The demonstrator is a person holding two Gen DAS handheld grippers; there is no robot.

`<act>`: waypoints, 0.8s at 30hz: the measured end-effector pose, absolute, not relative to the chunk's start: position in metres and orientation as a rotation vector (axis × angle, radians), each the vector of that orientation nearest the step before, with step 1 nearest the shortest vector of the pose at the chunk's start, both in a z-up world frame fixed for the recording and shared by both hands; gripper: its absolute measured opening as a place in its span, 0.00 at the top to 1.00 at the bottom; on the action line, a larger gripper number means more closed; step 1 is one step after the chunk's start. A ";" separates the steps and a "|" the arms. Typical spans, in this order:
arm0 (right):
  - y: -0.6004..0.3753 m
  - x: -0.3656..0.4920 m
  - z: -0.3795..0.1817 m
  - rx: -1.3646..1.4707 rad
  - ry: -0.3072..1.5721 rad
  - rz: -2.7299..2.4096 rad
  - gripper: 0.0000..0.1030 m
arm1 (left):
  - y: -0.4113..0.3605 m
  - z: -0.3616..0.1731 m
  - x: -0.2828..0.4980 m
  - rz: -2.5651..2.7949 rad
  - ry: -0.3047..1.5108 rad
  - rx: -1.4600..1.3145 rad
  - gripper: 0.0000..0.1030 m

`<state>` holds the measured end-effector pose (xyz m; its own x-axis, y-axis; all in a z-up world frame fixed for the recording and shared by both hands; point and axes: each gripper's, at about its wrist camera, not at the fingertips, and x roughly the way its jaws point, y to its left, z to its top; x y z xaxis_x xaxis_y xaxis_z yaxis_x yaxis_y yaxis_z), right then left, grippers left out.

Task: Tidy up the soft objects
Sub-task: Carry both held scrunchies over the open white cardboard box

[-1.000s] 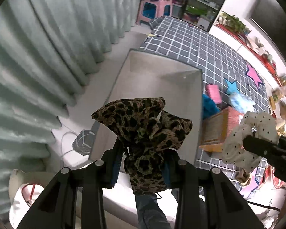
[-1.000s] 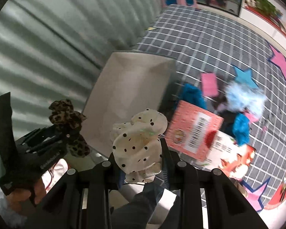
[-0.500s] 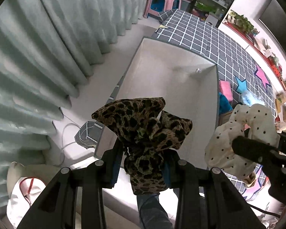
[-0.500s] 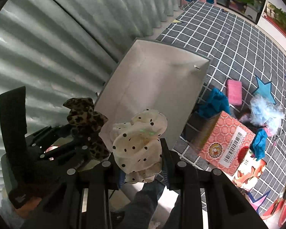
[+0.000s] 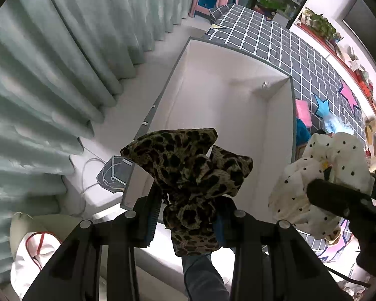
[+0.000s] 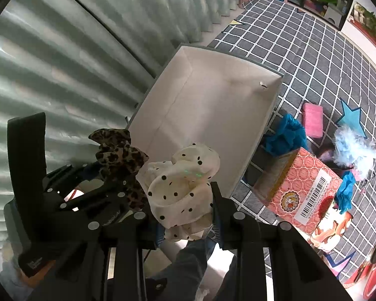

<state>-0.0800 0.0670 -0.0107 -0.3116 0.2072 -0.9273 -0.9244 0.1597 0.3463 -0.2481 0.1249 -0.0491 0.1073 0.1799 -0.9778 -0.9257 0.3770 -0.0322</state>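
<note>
Pale green curtains (image 5: pixel 62 80) are hanging along the left edge of both views. Next to them, the left hand-held gripper (image 5: pixel 188 215) is pinching a leopard-print scrunchie (image 5: pixel 190 173) between its pads, holding it in the air above the near end of a white fabric bin (image 5: pixel 238 105). The bin is sitting open on a grid-patterned mat (image 5: pixel 275 42), and nothing is lying inside it. To the right, the right hand-held gripper (image 6: pixel 186 215) is clamping a cream polka-dot scrunchie (image 6: pixel 185 188), which is hanging just beside the leopard one over the bin's near rim. Further right on the mat, a blue fluffy item (image 6: pixel 284 135) is lying against the bin's outer wall, a pink sponge-like block (image 6: pixel 312 119) is resting near it, and an orange patterned box (image 6: pixel 303 188) is standing beside a pale blue feathery puff (image 6: pixel 356 150).
</note>
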 end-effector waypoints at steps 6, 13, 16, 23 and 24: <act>0.071 -0.081 -0.015 -0.759 1.403 1.374 0.69 | 0.128 -0.053 -0.248 0.966 1.182 -0.828 0.61; 0.076 -0.083 -0.019 -0.769 1.410 1.378 0.69 | 0.129 -0.059 -0.246 0.966 1.197 -0.832 0.61; 0.077 -0.084 -0.020 -0.773 1.411 1.378 0.69 | 0.129 -0.061 -0.244 0.964 1.207 -0.829 0.61; 0.083 -0.086 -0.026 -0.782 1.423 1.374 0.69 | 0.132 -0.065 -0.240 0.962 1.217 -0.827 0.60; 0.083 -0.086 -0.028 -0.785 1.425 1.374 0.69 | 0.132 -0.065 -0.240 0.962 1.214 -0.826 0.59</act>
